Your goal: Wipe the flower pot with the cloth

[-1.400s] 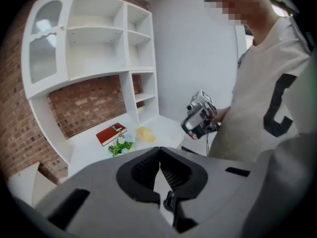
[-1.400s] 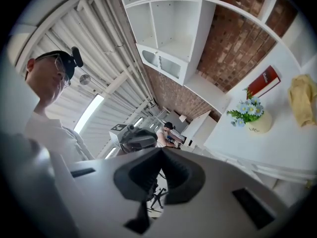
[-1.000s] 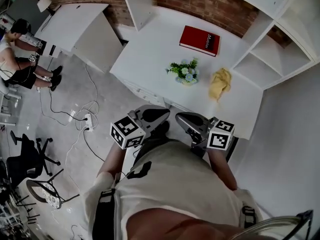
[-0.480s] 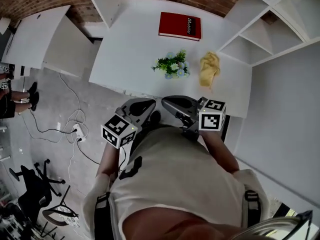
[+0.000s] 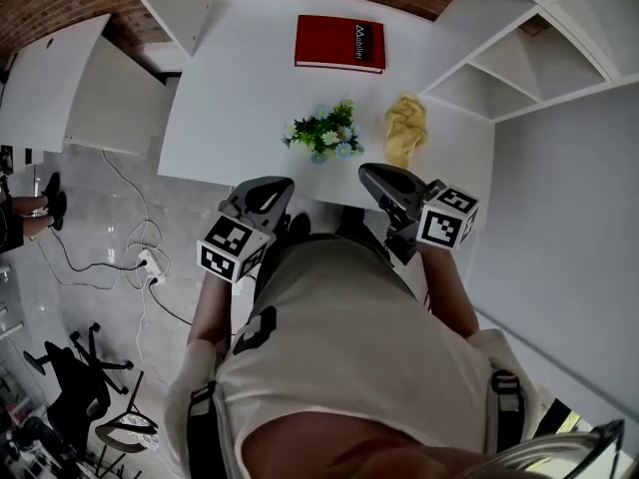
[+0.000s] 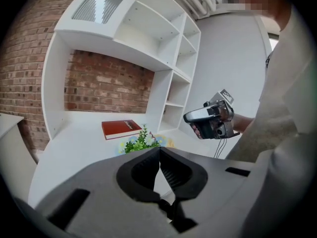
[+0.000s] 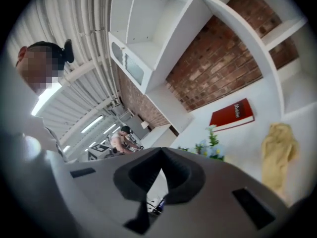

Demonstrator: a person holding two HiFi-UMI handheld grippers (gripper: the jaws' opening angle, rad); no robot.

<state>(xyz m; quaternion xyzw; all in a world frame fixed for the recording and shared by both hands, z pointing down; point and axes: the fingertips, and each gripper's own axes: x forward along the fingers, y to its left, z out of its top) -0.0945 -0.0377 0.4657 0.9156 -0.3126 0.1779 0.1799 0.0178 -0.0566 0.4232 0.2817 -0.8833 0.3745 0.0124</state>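
1. Grippers: left gripper (image 5: pixel 277 184) has its jaws pressed together w/ nothing btwn them, held at the near edge of the bench (image 5: pixel 230 98).
2. Right gripper (image 5: pixel 368 172): jaws also closed tight & empty, at the same near edge, just in front of the cloth (image 5: pixel 404 128).
3. Flower pot (image 5: pixel 323 140) stands upright mid-bench, green leaves + pale blooms. It's ahead of both grippers & roughly btwn them, touched by neither.
4. Cloth is yellow & crumpled, lying just right of the pot, apart from it, beside the white shelf unit (image 5: pixel 539 53).
5. Red book (image 5: pixel 339 43) lies flat at the back of the bench, behind the pot, near the brick wall (image 5: pixel 60 8).
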